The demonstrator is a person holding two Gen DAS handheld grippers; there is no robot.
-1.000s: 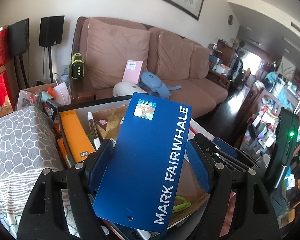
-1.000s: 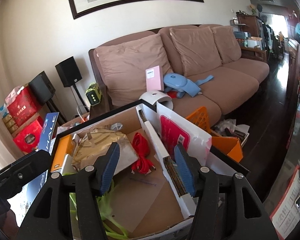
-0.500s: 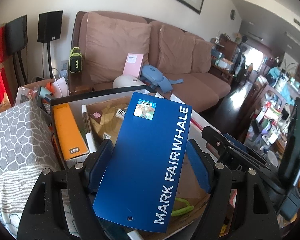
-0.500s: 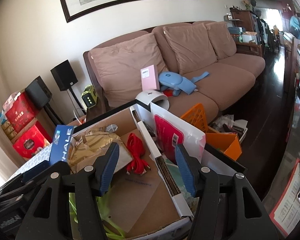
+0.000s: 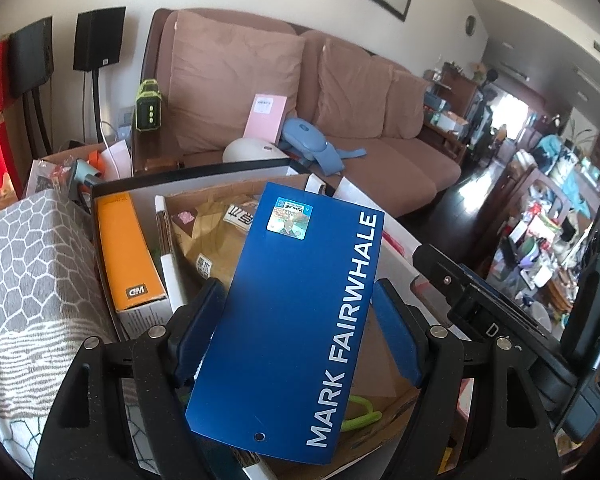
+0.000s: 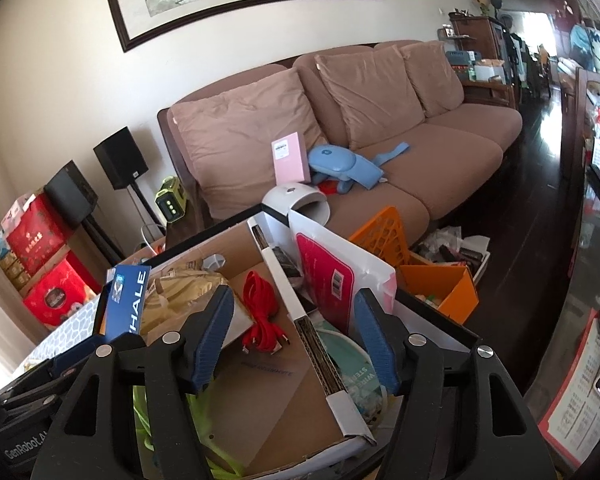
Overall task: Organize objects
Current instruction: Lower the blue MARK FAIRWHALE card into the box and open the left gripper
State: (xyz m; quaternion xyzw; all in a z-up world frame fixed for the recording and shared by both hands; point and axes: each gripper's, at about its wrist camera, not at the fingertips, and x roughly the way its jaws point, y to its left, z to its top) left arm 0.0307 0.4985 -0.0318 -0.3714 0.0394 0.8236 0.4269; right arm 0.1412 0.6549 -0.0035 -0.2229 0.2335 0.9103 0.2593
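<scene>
The left gripper (image 5: 296, 328) has carried the blue box (image 5: 300, 320), clamped in its jaws, lower over the open cardboard box (image 6: 268, 392). The right gripper (image 6: 296, 340), jaws just widened and empty, waits alongside; drop-off looks close.

Cardboard box (image 6: 284, 412) holds red cable (image 6: 262, 312) and gold bag (image 6: 188, 296).

Above the cardboard box (image 6: 260, 412), the right gripper (image 6: 294, 340) hovers with its jaws, which have just been opening, holding nothing, a red cable (image 6: 264, 316) inside the box and a blue carton (image 6: 126, 300) at its left.
</scene>
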